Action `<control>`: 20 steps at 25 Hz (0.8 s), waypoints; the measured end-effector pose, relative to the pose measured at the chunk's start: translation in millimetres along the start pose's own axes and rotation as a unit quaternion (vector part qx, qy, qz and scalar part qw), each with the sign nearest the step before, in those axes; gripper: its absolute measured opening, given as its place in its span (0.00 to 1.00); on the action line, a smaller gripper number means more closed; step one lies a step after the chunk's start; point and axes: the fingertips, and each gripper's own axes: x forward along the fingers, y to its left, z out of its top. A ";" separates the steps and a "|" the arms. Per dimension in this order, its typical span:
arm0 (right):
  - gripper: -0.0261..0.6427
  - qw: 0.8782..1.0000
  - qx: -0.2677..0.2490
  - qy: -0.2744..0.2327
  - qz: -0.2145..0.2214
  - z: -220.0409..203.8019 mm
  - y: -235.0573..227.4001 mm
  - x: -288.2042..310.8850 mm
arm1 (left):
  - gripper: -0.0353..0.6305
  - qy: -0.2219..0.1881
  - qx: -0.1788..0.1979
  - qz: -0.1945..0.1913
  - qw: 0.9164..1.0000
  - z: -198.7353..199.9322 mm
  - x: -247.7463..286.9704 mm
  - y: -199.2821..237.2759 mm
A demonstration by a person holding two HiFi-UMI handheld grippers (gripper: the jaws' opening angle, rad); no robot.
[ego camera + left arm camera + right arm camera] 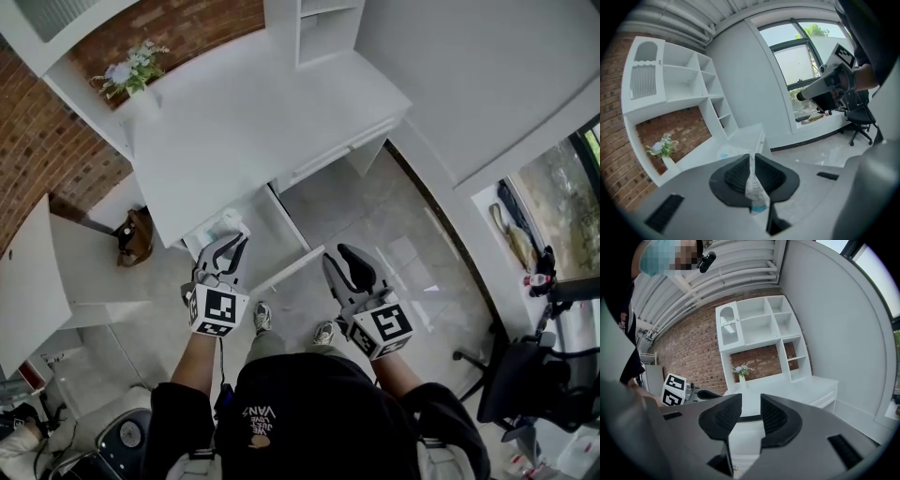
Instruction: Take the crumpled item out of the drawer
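Left gripper view shows our left gripper (751, 160) clenched on the crumpled wrapper (754, 186), held over the open drawer (289, 269); our right gripper (751, 414) hangs released, empty. We judge the thin pinch could slip, dropping it back in.

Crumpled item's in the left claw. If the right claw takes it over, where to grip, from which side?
Likely the free end of the crumpled item poking past the left claw's tips. It's squashed into a thin sheet in that grip, so bring the open, empty right claw down from above, its jaws closing across the flat faces, not edge-on.
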 end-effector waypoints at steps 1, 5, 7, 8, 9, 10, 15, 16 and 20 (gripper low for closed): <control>0.22 1.000 0.000 -0.003 0.002 2.1 -0.3 -3.7 | 0.11 -0.008 0.000 0.007 1.000 10.1 -7.1 0.8; 0.20 1.000 -0.004 -0.014 0.007 10.2 -0.2 -16.2 | 0.11 -0.040 0.003 0.027 0.999 47.8 -33.1 3.1; 0.20 1.000 -0.006 -0.018 0.008 13.2 0.6 -20.7 | 0.11 -0.057 0.004 0.034 0.998 65.4 -44.8 4.4; 0.19 1.000 -0.007 -0.021 0.009 14.9 1.2 -22.5 | 0.11 -0.066 0.004 0.039 0.997 74.5 -50.6 5.4; 0.19 1.000 -0.007 -0.023 0.010 16.7 2.1 -24.1 | 0.11 -0.071 0.002 0.045 0.996 82.7 -56.6 6.5; 0.19 1.000 -0.008 -0.026 0.011 18.3 2.8 -25.9 | 0.11 -0.074 0.000 0.050 0.996 89.8 -62.6 7.2; 0.16 0.999 -0.007 -0.035 0.013 24.0 4.8 -32.6 | 0.11 -0.110 -0.011 0.057 0.992 120.5 -83.1 -0.1; 0.15 0.999 -0.006 -0.037 0.014 25.6 5.7 -32.8 | 0.11 -0.119 -0.018 0.056 0.991 125.0 -86.1 -1.4; 0.13 0.999 -0.010 -0.045 0.016 34.0 9.0 -32.5 | 0.11 -0.153 -0.035 0.051 0.986 139.9 -94.8 -4.5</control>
